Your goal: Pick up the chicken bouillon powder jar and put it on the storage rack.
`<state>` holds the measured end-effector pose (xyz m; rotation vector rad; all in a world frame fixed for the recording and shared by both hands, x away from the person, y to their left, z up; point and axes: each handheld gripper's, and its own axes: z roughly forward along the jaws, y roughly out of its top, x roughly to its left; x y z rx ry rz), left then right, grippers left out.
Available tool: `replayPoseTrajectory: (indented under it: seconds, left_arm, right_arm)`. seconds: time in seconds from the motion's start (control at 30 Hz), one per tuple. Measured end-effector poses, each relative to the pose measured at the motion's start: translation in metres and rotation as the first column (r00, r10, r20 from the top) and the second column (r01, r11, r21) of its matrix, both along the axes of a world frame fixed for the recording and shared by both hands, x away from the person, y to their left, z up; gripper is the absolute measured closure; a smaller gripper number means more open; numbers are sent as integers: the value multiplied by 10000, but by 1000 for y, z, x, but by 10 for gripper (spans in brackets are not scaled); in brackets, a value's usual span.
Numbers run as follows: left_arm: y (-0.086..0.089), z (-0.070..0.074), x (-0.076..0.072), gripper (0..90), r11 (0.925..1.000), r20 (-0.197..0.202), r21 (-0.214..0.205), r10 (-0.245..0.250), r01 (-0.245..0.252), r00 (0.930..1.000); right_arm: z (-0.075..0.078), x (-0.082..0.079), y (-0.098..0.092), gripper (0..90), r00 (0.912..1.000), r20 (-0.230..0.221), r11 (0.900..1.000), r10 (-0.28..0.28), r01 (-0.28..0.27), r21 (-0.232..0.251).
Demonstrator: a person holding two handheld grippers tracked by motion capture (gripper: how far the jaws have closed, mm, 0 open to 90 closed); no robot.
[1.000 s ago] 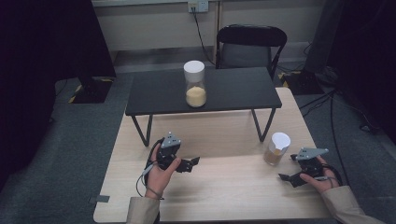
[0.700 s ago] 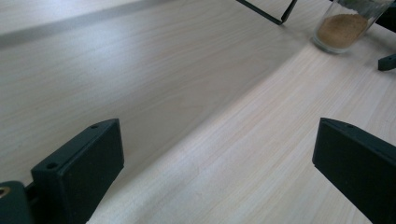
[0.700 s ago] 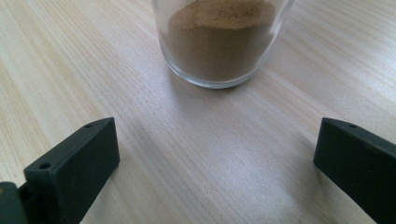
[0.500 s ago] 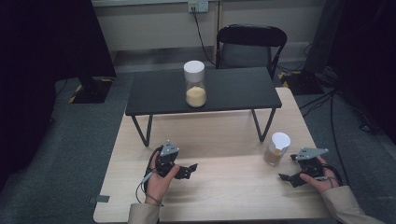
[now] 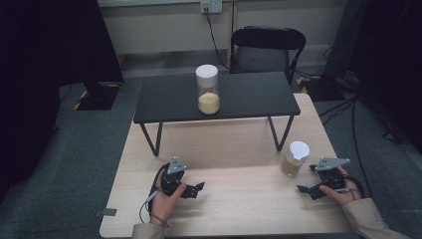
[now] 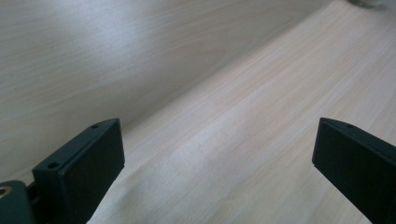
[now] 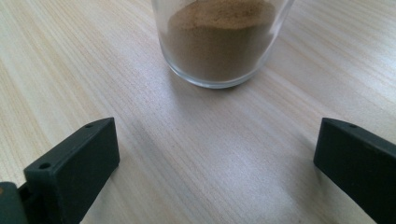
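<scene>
At the left of the high view, the left gripper [image 5: 198, 188] lies low over the wooden table [image 5: 239, 209], held in the person's left hand [image 5: 164, 198], with its grey plate on top and a cable looping off its near side. In the left gripper view its jaws stand wide apart with only bare wood grain between them; they hold nothing.

Further back, near the middle, a low black shelf [image 5: 249, 97] stands on thin legs on the table, and on it sits a tall jar [image 5: 208, 89] with a white lid, upright and partly filled with yellowish powder. A dark chair [image 5: 266, 47] stands behind the table.

To the right, a shorter jar [image 5: 294, 158] with a white lid stands upright on the wood, just beside the shelf's right leg, with brown powder in its lower part. The right gripper [image 5: 304, 190] is near it, on its near right side, held in the right hand [image 5: 343, 189]. In the right gripper view the jaws are spread wide and empty, and the glass base of the jar [image 7: 219, 39] stands ahead of them, apparently clear of both, though the gap is hard to judge.
</scene>
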<state>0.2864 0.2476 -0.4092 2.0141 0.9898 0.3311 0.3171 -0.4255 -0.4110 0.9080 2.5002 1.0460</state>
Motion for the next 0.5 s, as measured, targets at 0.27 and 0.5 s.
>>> replayPoseTrajectory:
  seconds: [0.27,0.5]
  left_arm:
    - [6,-3,-5,15,9995,-45,307,64,-62,10000]
    - [8,-5,-10,17,9984,-22,554,137,-135,9999]
  right_arm:
    - [0,0,0,0,10000,0,10000,0,0,0]
    - [0,0,0,0,10000,2,10000,2,-2,1]
